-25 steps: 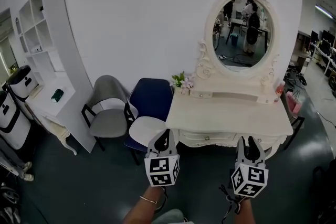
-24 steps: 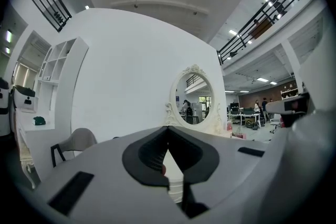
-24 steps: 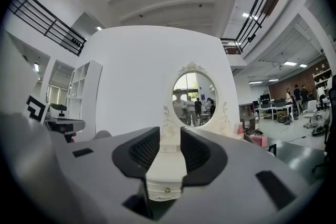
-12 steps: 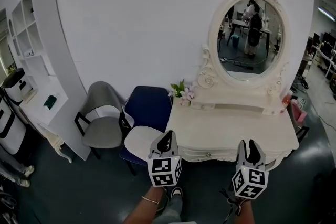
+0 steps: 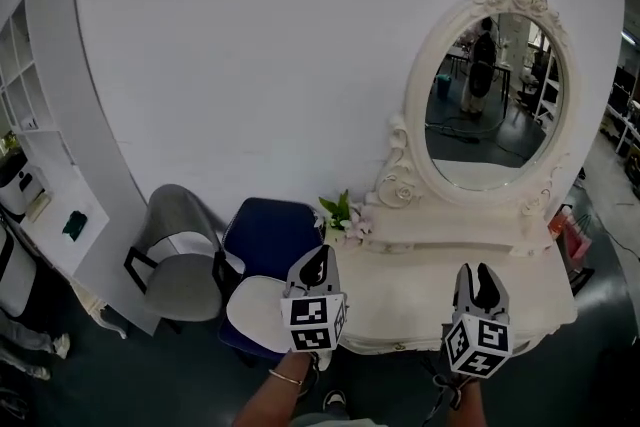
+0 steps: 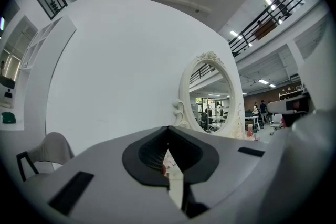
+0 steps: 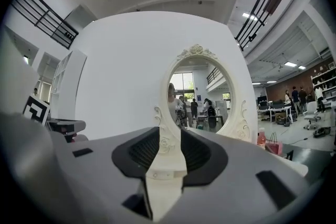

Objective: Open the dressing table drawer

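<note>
The cream dressing table (image 5: 420,300) stands against the white wall with its oval mirror (image 5: 495,105) above. Its drawer front (image 5: 400,347) shows as a thin strip under the tabletop edge, between my two grippers, and looks closed. My left gripper (image 5: 316,260) hangs in front of the table's left end, jaws together and empty. My right gripper (image 5: 477,275) hovers before the table's right half, its fingers a narrow gap apart with nothing in them. Neither touches the table. The left gripper (image 6: 168,131) view shows the mirror (image 6: 210,97); the right gripper (image 7: 169,134) view shows the mirror (image 7: 197,94) dead ahead.
A navy chair (image 5: 268,237) with a white seat stands hard against the table's left side, a grey chair (image 5: 175,260) beyond it. A white shelving unit (image 5: 60,145) leans at far left. Flowers (image 5: 340,215) sit on the table's back left corner. Pink items (image 5: 575,237) lie at right.
The view has closed in on the dressing table and tilted up: mirror and table look larger, the drawer front has dropped to the frame's bottom. Both grippers keep their pose.
</note>
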`<move>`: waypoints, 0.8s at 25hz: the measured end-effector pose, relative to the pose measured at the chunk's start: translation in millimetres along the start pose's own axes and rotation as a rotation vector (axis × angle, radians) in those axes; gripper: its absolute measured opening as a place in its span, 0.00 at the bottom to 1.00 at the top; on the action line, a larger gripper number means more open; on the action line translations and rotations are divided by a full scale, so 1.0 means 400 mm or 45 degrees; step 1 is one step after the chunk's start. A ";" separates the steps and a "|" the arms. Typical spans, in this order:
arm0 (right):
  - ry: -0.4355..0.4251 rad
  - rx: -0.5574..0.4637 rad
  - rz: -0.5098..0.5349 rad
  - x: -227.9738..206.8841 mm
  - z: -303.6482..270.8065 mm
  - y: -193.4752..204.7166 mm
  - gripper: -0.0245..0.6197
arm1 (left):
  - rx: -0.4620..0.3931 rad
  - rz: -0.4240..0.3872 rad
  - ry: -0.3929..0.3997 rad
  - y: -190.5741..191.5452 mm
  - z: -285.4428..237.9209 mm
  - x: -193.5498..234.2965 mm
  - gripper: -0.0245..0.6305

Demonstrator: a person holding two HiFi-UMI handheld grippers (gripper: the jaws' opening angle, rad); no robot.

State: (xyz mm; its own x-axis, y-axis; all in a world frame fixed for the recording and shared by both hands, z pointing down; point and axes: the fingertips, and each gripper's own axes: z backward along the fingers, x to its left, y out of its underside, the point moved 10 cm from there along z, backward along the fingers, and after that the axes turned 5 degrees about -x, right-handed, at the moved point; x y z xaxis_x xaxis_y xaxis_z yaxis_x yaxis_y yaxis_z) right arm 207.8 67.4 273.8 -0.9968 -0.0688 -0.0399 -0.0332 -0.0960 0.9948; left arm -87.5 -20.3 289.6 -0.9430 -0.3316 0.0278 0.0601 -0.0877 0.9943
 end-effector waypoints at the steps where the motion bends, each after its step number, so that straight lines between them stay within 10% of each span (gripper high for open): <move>1: 0.004 0.001 -0.005 0.003 -0.032 0.004 0.25 | 0.002 -0.007 0.005 0.001 -0.030 0.011 0.05; 20: 0.002 0.116 -0.053 -0.006 -0.359 0.085 0.25 | 0.116 -0.011 -0.004 0.072 -0.331 0.095 0.05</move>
State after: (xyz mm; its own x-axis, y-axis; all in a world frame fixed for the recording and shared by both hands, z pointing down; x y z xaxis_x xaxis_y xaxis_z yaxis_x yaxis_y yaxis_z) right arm 219.3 -78.2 294.3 -0.9944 -0.0678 -0.0816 -0.0812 -0.0083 0.9967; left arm -78.3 -159.7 305.7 -0.9445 -0.3280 0.0194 0.0222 -0.0049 0.9997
